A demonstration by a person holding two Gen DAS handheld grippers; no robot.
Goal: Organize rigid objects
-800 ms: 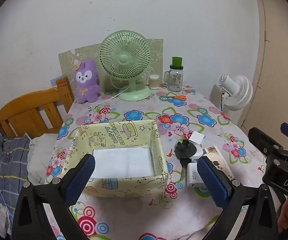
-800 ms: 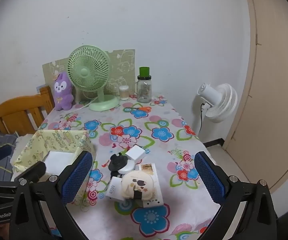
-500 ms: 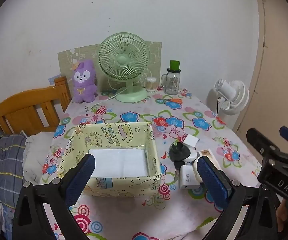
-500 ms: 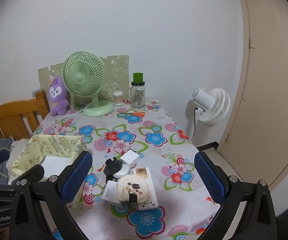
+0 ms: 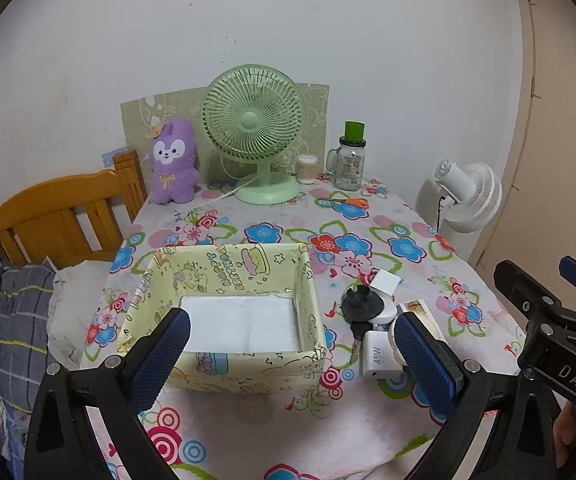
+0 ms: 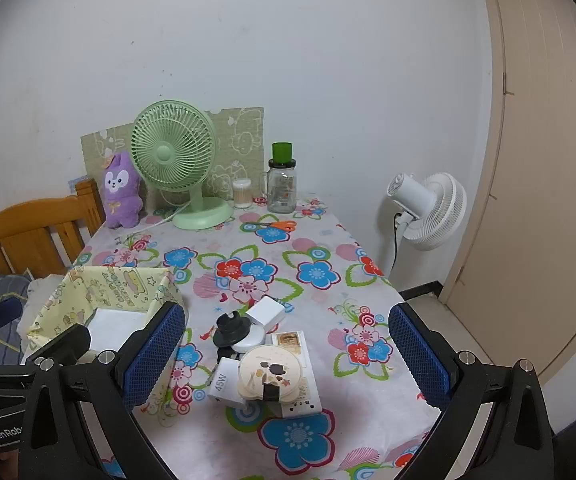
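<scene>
A yellow cartoon-print fabric box stands open on the flowered table, with only a white liner inside. To its right lies a small pile: a white 45W charger, a black round stand and a white square adapter. The right wrist view also shows a round cream compact on a flat white box. My left gripper hangs open above the yellow box's near side. My right gripper is open over the pile and touches nothing.
At the table's back stand a green desk fan, a purple plush, a glass jar with a green lid and orange scissors. A wooden bed frame is to the left, a white floor fan and a door to the right.
Both views have drifted only slightly. The jaws stay wide and no object on the table has moved.
</scene>
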